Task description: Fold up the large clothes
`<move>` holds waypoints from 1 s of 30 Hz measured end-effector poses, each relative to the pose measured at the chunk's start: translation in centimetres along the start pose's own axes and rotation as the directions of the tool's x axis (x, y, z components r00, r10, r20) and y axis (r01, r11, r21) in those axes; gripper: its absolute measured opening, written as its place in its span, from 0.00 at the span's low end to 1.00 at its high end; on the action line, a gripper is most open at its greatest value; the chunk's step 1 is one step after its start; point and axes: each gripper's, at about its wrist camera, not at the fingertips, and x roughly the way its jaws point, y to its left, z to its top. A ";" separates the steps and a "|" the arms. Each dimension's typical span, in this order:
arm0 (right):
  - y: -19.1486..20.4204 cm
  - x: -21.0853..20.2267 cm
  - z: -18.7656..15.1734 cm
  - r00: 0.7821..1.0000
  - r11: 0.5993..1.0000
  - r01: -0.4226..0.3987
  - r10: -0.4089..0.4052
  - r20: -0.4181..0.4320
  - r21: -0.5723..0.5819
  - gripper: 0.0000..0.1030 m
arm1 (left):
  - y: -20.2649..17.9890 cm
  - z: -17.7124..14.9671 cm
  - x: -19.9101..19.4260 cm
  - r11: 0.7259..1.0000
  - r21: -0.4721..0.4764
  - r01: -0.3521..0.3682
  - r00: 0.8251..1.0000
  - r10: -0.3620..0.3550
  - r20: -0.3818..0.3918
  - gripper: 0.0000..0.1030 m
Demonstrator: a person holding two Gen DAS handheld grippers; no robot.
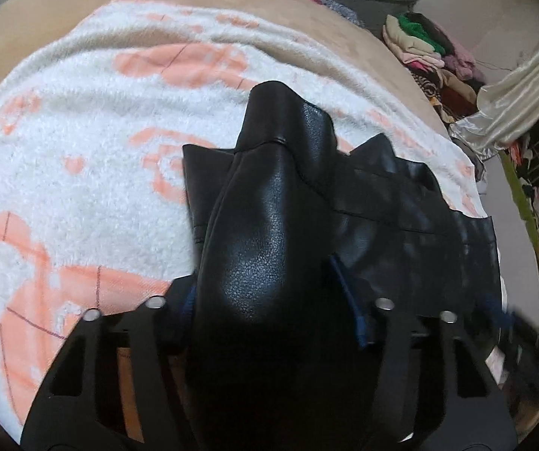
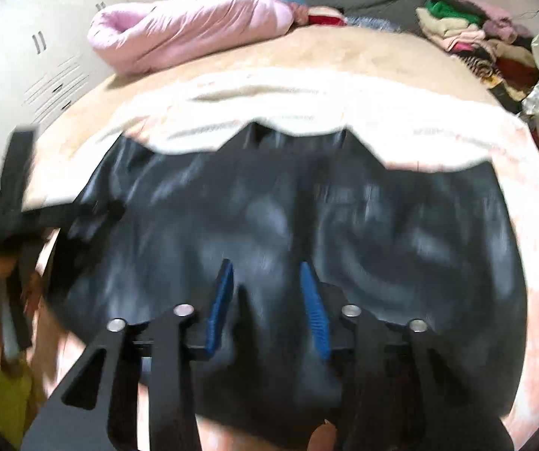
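Note:
A black leather jacket (image 2: 344, 218) lies spread on a white and orange blanket (image 1: 81, 173) on the bed. In the left wrist view one sleeve (image 1: 269, 195) rises from between my left gripper's (image 1: 265, 293) blue pads and drapes forward over the jacket body (image 1: 412, 218). The left gripper is shut on that sleeve. My right gripper (image 2: 267, 274) hovers over the near part of the jacket, its blue fingers (image 2: 221, 300) apart with nothing between them. The right wrist view is motion-blurred. The left gripper also shows at the left edge of the right wrist view (image 2: 10, 203).
A pink rolled duvet (image 2: 190, 22) lies at the bed's far side. A pile of mixed clothes (image 2: 472, 34) sits at the far right. White cabinets (image 2: 25, 67) stand at the left. A satin curtain (image 1: 513, 90) hangs right of the bed.

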 end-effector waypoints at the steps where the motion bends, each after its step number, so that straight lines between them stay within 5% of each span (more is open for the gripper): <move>1: -0.2 0.4 0.7 1.000 1.000 0.003 -0.003 0.000 0.004 0.31 | -0.2 0.0 -0.4 1.000 0.004 0.005 1.000 -0.005 0.010 0.43; 8: -1.9 8.1 3.3 0.989 0.996 0.055 -0.045 -0.143 0.066 0.28 | -1.1 0.6 -2.3 0.998 0.012 0.066 0.996 -0.067 0.051 0.29; 15: -1.6 5.9 2.4 0.998 0.999 0.022 -0.018 -0.065 0.048 0.32 | -1.7 0.8 -2.7 0.997 0.028 0.072 0.995 -0.073 0.060 0.27; 17: 0.9 2.5 1.3 0.998 0.998 -0.040 0.042 0.039 -0.041 0.47 | -1.6 0.9 -2.7 0.997 0.029 0.075 0.995 -0.077 0.058 0.27; 19: 3.6 -0.3 -0.5 0.990 0.986 -0.076 0.092 0.106 -0.148 0.76 | -1.6 0.9 -2.6 0.997 0.032 0.071 0.996 -0.073 0.057 0.27; 23: 9.6 -2.9 -5.5 0.975 0.928 -0.094 0.160 0.156 -0.362 0.84 | -1.5 0.9 -2.6 0.997 0.030 0.077 0.995 -0.078 0.056 0.27; 30: 17.0 0.0 -9.9 0.971 0.781 0.143 0.009 0.239 -0.608 0.86 | -1.0 0.9 -2.4 0.995 0.031 0.090 0.995 -0.091 0.048 0.27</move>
